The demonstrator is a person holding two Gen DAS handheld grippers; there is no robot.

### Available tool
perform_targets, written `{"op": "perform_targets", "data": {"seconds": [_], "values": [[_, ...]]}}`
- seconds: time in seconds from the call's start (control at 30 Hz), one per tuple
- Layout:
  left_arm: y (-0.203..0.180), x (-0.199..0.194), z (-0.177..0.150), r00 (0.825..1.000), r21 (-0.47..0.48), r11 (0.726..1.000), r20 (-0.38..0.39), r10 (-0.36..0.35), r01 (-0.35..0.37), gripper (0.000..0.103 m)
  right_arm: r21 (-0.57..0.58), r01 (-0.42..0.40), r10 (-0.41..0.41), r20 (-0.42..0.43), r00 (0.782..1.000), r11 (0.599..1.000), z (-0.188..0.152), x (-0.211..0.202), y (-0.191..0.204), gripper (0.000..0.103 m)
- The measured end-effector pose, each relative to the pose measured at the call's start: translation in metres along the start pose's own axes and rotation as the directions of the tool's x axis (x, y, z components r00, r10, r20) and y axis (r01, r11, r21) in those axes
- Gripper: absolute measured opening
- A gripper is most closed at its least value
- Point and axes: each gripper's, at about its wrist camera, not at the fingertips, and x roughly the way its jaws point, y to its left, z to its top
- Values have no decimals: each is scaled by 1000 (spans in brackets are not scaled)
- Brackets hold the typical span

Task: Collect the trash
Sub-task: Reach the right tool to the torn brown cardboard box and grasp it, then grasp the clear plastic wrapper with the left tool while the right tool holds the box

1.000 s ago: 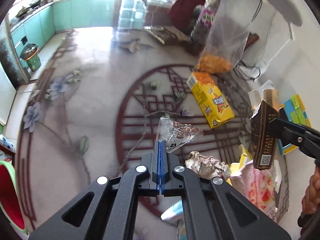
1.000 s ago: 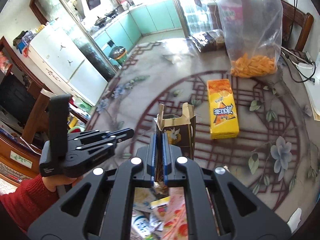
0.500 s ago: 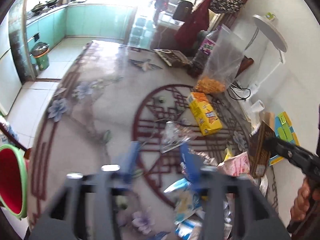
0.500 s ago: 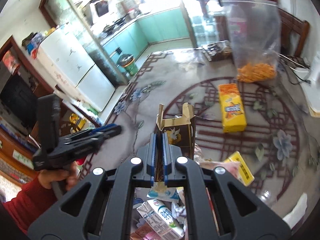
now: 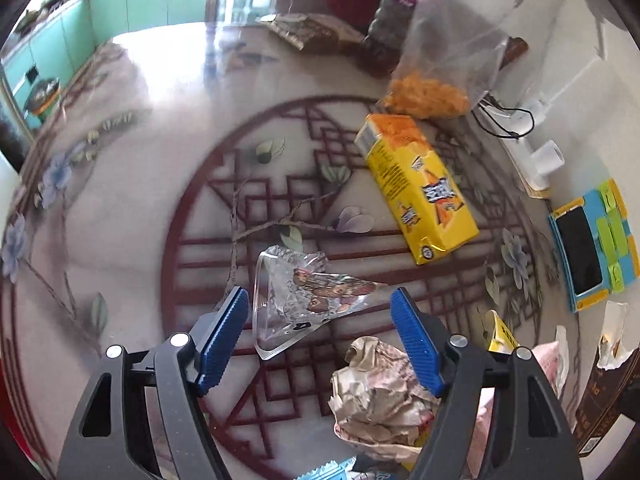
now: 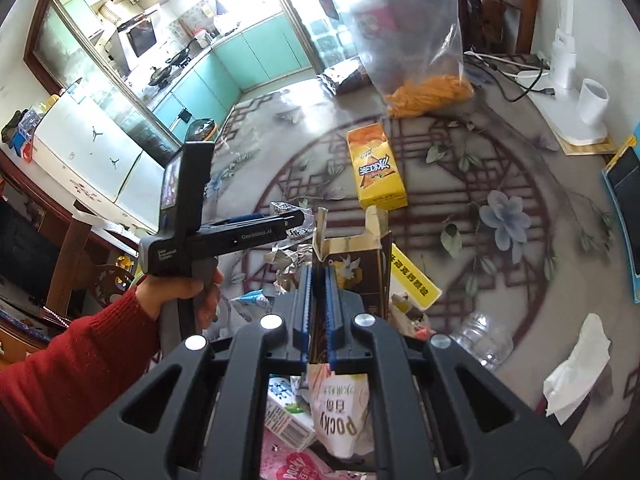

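Trash pickup over a patterned table

Left gripper opening wide, clear wrapper loose between jaws; right gripper clamped tight on brown carton.

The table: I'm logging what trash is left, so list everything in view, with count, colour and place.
wrapper: one, clear, between the left fingers, untouched
yellow box: one, yellow, flat at table centre
snack bag: one, clear with orange snacks, far side
paper wad: one, beige, near pile
brown carton: one, brown, torn open, clamped upright
bottle: one, clear, lying near edge
tissue: one, white, near right edge
Pocky bag: one, white, near pile
cup: one, white, far right
left gripper: jaws opening over the wrapper
right gripper: shut on the brown carton
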Motion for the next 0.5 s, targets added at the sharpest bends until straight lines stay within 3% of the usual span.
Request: {"op": "perform_targets", "data": {"seconds": [0.03, 0.13, 0.3, 0.5], "values": [[2, 3, -1, 1000, -9, 1000, -7, -5, 4, 63, -3, -3, 3, -3, 1000, 1000, 2, 2, 1, 7], [8, 10, -4, 999, -16, 1000, -31, -24, 23, 27, -22, -15, 14, -8, 1000, 1000, 7, 11, 6, 7], [16, 8, -9, 997, -42, 996, -19, -81, 80, 0, -48, -46, 45, -11, 999, 998, 14, 20, 19, 7], [18, -16, -9, 997, -36, 998, 52, -52, 54, 3, -46, -67, 67, -9, 998, 997, 11, 20, 25, 7]]}}
